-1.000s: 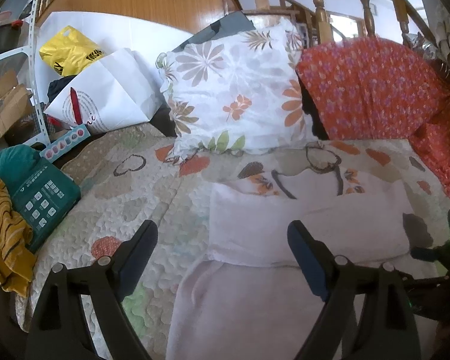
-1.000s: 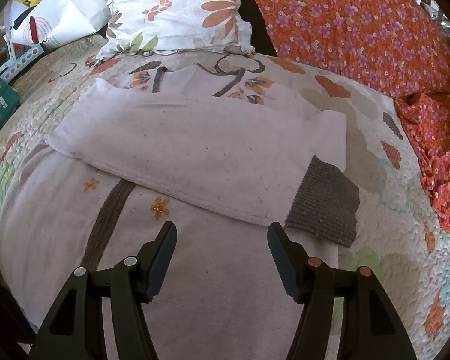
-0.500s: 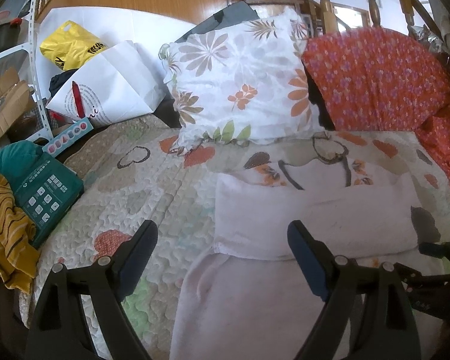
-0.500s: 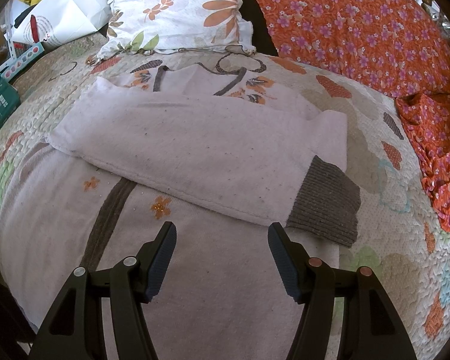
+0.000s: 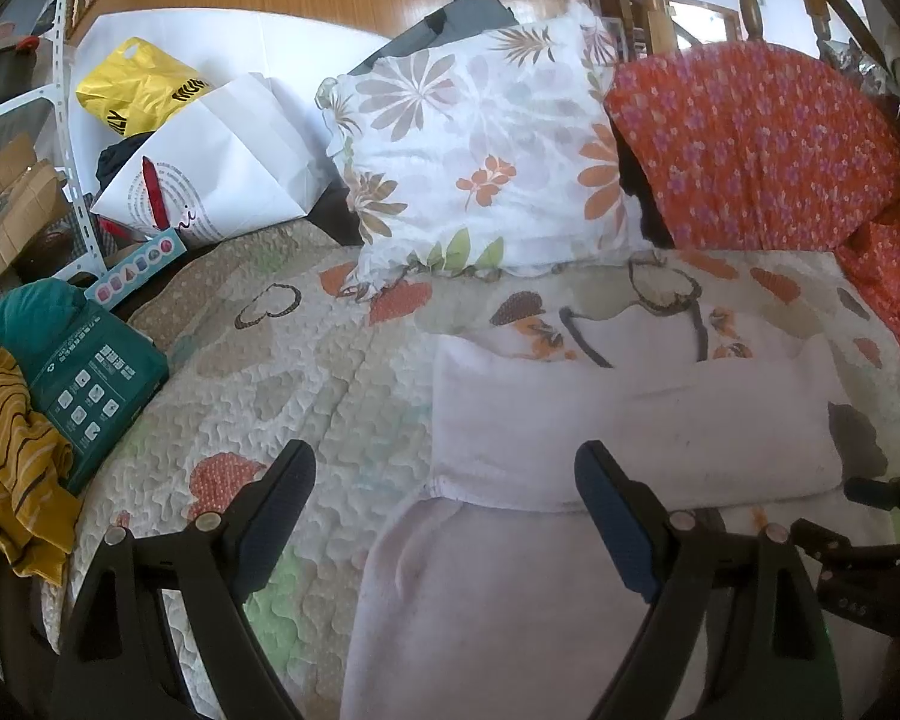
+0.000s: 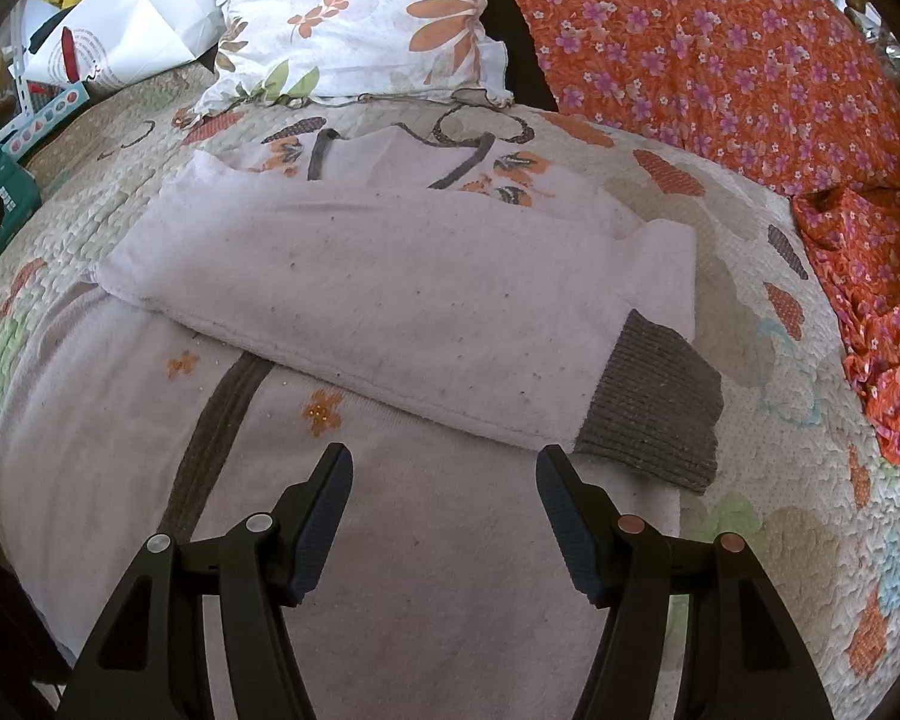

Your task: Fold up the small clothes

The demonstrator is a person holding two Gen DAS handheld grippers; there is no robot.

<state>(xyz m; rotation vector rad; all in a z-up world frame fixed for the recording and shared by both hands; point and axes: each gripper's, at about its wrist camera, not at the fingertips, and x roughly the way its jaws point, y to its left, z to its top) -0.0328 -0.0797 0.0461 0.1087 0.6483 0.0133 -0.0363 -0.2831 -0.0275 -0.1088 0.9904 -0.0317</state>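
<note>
We see the quilted bed cover (image 6: 750, 312), our pale pink sweater (image 6: 390, 540) spread mid-bed toward its near edge — one sleeve (image 6: 390, 312) folded across, brown cuff (image 6: 654, 414) at right, our left gripper (image 5: 444, 516) and right gripper (image 6: 441, 510) both released, empty, over the sweater.

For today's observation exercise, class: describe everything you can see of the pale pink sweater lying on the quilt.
The pale pink sweater lies flat on the quilt, soft and fleecy-looking. A dark brown stripe runs down its front, with small orange flowers beside it. One sleeve is folded across the body, ending in a ribbed grey-brown cuff. The brown-trimmed neckline points toward the floral pillow. Neither hand-held gripper grips it.
</note>
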